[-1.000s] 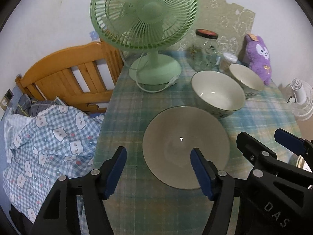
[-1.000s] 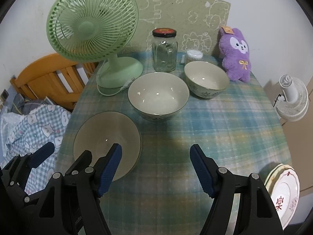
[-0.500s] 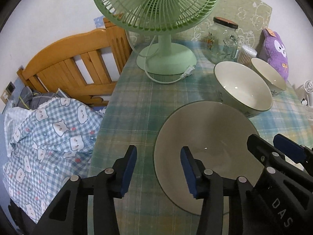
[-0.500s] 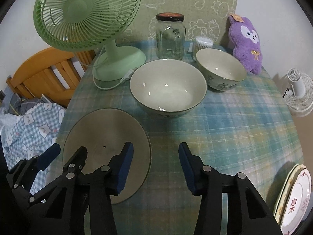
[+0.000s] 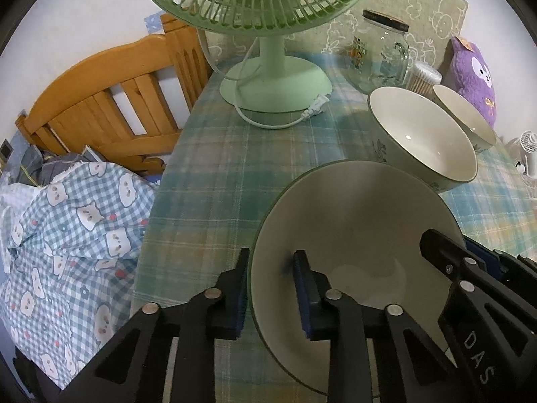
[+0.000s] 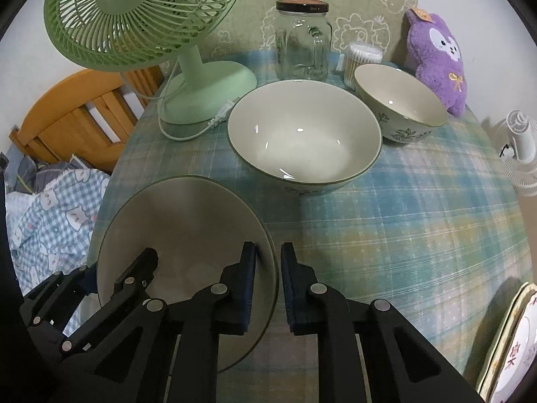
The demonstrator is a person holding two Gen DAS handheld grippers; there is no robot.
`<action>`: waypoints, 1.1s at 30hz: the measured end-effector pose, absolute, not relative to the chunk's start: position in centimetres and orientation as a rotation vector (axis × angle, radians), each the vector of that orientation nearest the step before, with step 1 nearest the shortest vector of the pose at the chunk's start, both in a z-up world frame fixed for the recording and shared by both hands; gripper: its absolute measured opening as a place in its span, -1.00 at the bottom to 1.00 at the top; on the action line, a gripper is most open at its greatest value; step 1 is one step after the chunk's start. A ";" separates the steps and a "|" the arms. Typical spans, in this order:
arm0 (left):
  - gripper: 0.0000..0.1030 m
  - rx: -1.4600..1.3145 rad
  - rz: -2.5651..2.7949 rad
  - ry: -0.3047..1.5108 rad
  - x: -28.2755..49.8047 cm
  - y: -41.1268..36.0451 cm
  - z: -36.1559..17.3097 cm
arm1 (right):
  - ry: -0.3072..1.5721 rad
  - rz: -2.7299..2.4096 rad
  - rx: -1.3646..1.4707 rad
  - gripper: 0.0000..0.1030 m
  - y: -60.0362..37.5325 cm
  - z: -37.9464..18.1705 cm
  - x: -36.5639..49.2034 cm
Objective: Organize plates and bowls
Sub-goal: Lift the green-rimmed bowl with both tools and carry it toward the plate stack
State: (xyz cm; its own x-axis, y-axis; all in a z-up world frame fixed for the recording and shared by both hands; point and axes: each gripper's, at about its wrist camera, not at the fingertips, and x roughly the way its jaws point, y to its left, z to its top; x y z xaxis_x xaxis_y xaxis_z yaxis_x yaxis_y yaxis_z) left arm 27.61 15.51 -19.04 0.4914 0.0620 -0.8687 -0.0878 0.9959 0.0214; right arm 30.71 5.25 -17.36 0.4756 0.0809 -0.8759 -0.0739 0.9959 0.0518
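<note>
Grippers: left gripper (image 5: 270, 292) and right gripper (image 6: 267, 288) have just been closing, each clamped on the shallow grey-green ceramic plate (image 6: 188, 228) rim
Left: both pale ceramic bowls (image 6: 303, 136) unstacked on the plaid surface (image 6: 402, 218)

Ahead of the blue-padded black right gripper (image 6: 268, 288), a cream green-rimmed shallow plate (image 6: 188, 221) lay on blue-green plaid tablecloth (image 6: 402, 221); beyond stood a mint-green plastic fan (image 6: 144, 16) and purple plush rabbit (image 6: 436, 57).

Each gripper was matte black plastic with 2 angular fingers lined by dark blue ribbed pads (image 5: 303, 294). Round silver rivets (image 6: 218, 289) dotted the finger links. The left gripper (image 5: 272, 294) showed cut-out struts. The right gripper (image 6: 267, 290), seen from the left camera, carried white "DAS" lettering (image 5: 480, 357).
</note>
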 end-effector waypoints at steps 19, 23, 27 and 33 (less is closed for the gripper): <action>-0.60 -0.007 0.074 1.060 27.6 14.6 -18.3 | 1.068 0.088 -0.009 -0.68 5.1 -16.3 30.4; -0.60 -0.008 0.077 1.054 27.1 14.1 -17.6 | 1.061 0.088 -0.005 -0.68 4.5 -15.6 29.9; -0.60 -0.010 0.087 1.043 26.4 13.4 -16.7 | 1.052 0.094 -0.009 -0.68 4.0 -14.7 29.2; -0.60 -0.011 0.103 1.023 25.2 12.2 -15.0 | 1.032 0.112 -0.011 -0.68 3.0 -12.9 27.9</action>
State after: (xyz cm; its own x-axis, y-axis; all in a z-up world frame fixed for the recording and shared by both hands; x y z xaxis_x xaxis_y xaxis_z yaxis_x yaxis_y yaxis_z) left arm 25.19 12.22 -14.99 0.5165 0.0811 -0.8524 -0.0911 0.9951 0.0395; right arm 27.94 2.97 -12.93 0.5081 0.0876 -0.8569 -0.0975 0.9943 0.0438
